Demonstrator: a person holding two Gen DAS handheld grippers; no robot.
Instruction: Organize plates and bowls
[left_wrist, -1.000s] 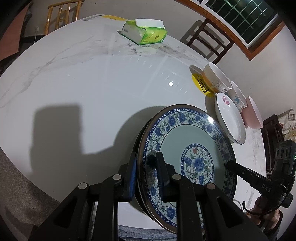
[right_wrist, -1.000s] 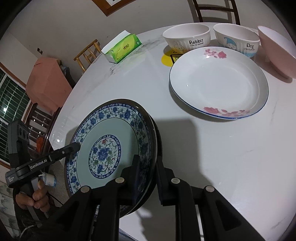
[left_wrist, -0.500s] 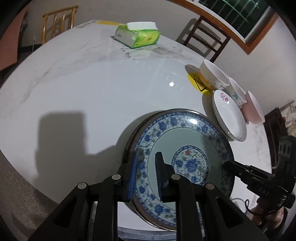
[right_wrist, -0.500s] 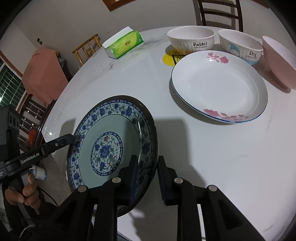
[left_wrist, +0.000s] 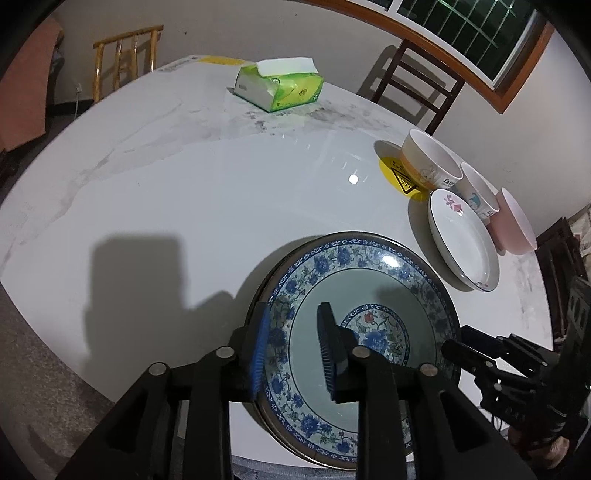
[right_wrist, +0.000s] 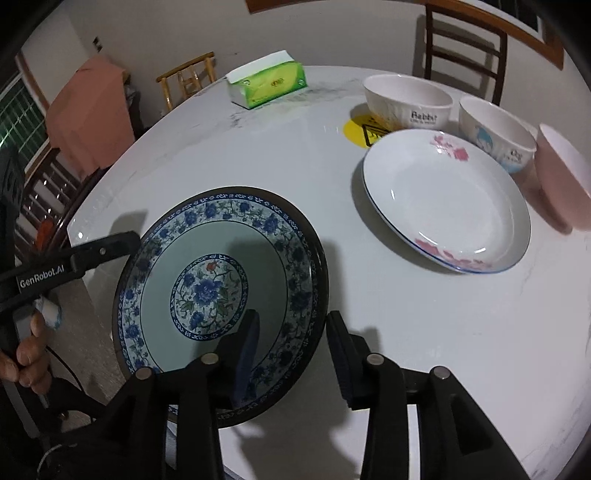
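A blue-and-white floral plate (left_wrist: 369, 291) (right_wrist: 207, 288) lies flat on the white round table (left_wrist: 221, 192), close to its near edge. My left gripper (left_wrist: 294, 312) straddles the plate's left rim. Its jaws are opening and the pads stand off the rim. My right gripper (right_wrist: 291, 317) straddles the opposite rim, jaws also opening, pads clear of it. Each gripper's fingertip shows in the other's view at the far rim. A white plate with pink flowers (right_wrist: 443, 199) (left_wrist: 461, 243) lies to the right.
Behind the white plate stand a "Rabbit" bowl (right_wrist: 406, 99), a "Dog" bowl (right_wrist: 495, 133) and a pink bowl (right_wrist: 561, 173). A green tissue pack (left_wrist: 280, 85) sits at the far side, a yellow sticker (right_wrist: 358, 129) by the bowls. Chairs ring the table.
The floral plate went from tilted and gripped at both rims to lying flat on the table. Both grippers' jaws have spread apart and let go of the rim.
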